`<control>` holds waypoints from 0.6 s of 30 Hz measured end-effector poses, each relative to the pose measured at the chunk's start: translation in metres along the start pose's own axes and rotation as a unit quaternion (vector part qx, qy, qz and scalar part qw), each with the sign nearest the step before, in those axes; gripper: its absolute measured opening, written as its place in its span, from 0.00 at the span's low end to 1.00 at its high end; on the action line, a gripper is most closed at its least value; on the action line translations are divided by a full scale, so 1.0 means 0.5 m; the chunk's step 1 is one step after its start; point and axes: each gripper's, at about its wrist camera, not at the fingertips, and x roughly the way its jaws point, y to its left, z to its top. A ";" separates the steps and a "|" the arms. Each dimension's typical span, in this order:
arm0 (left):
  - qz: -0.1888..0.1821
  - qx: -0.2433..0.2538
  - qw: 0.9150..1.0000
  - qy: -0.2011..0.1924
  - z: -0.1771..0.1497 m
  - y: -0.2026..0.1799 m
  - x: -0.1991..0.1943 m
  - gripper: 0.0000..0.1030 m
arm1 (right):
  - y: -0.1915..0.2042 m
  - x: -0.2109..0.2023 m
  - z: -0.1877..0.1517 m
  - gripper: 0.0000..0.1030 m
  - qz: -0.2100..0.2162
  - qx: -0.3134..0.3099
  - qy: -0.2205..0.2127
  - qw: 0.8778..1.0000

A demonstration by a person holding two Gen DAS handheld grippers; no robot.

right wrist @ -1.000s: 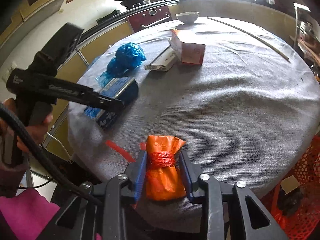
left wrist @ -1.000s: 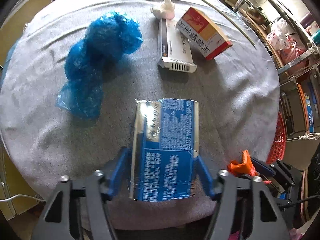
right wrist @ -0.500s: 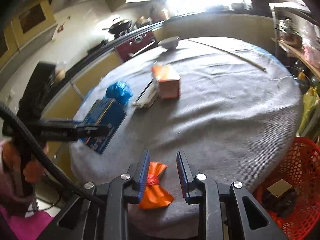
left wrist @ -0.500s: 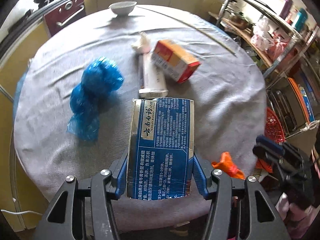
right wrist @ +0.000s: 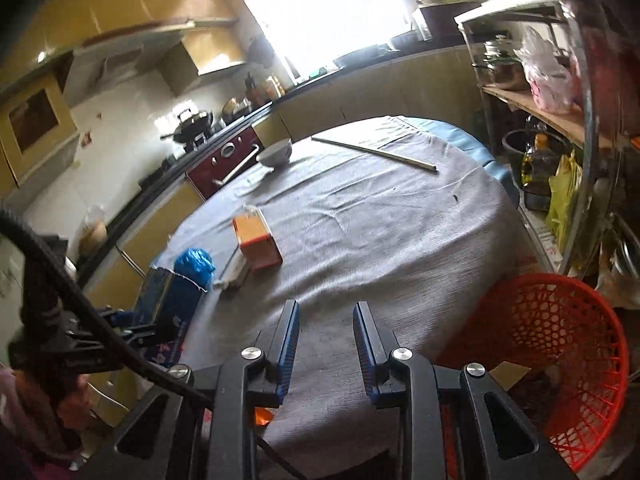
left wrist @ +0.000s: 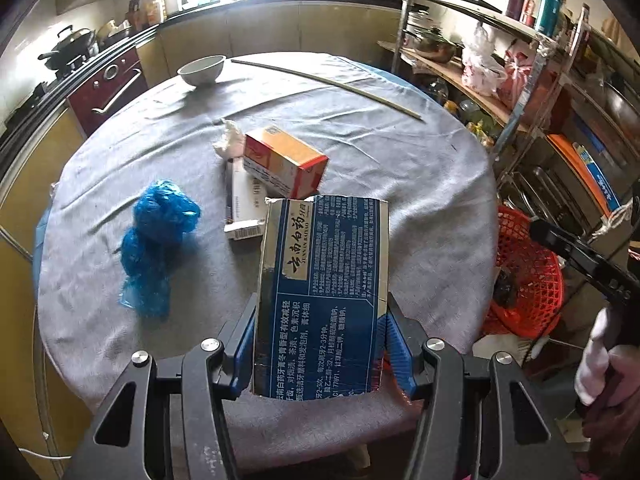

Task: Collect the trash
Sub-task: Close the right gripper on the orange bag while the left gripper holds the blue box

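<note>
My left gripper is shut on a blue flattened carton and holds it up above the near edge of the round table. The carton also shows in the right wrist view. My right gripper is open and empty above the table's near edge. A bit of orange bag shows below its fingers. On the table lie a crumpled blue plastic bag, an orange box, a white box and a white tissue. A red mesh basket stands on the floor at the right.
A white bowl and a long thin stick lie at the table's far side. Metal shelves with pots and bags stand at the right. A stove and counter run behind the table.
My left gripper has lifted the blue carton up off the table. My right gripper has let go of the orange bag, opened, and risen and turned toward the red basket.
</note>
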 end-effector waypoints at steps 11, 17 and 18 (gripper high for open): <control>0.029 -0.059 0.997 0.028 -0.054 0.095 0.021 0.56 | 0.064 0.090 -0.035 0.33 0.096 -0.017 0.120 0.988; 0.026 -0.084 0.995 0.040 -0.084 0.137 0.031 0.56 | 0.131 0.151 -0.072 0.33 0.111 -0.061 0.180 0.975; 0.024 -0.085 0.995 0.038 -0.086 0.142 0.031 0.56 | 0.143 0.160 -0.079 0.33 0.108 -0.069 0.189 0.974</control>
